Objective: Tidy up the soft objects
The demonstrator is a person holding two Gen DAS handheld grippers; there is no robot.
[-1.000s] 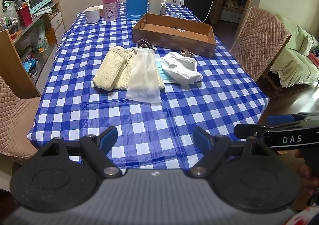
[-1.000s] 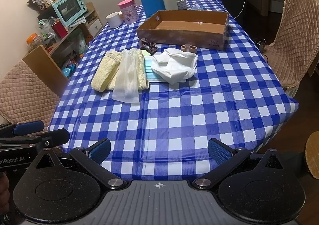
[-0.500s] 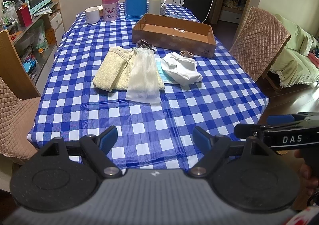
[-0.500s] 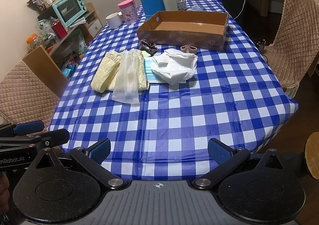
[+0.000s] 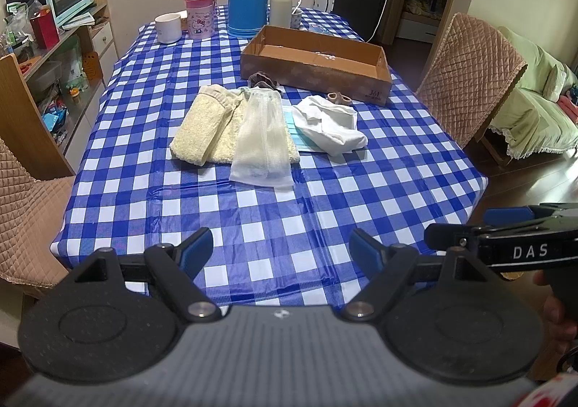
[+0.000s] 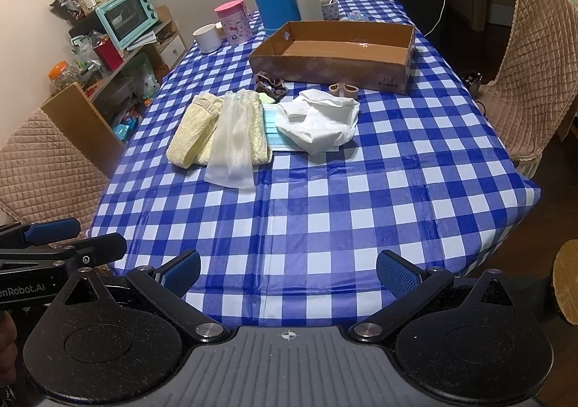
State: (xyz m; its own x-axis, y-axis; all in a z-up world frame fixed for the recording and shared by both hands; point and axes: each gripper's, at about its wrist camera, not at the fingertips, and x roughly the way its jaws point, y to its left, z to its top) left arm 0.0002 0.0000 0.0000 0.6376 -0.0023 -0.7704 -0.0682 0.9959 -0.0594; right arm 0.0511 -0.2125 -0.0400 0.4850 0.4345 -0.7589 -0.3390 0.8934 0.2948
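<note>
Both grippers, left [image 5: 280, 248] and right [image 6: 287, 271], are held released at the table's [image 6: 361, 226] near edge. Mask [image 6: 276, 134] is half hidden under white cloth [image 6: 318, 123]; towel [image 6: 195, 134] is partly covered by mesh [image 6: 231, 147].

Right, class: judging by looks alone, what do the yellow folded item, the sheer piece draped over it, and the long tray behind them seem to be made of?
Yellow towel: looks like terry cotton, matte, with a nubby looped pile.
Sheer mesh cloth: probably thin synthetic netting; the towel shows through it.
Cardboard box: brown corrugated cardboard, dull, with folded walls and a printed mark.
</note>
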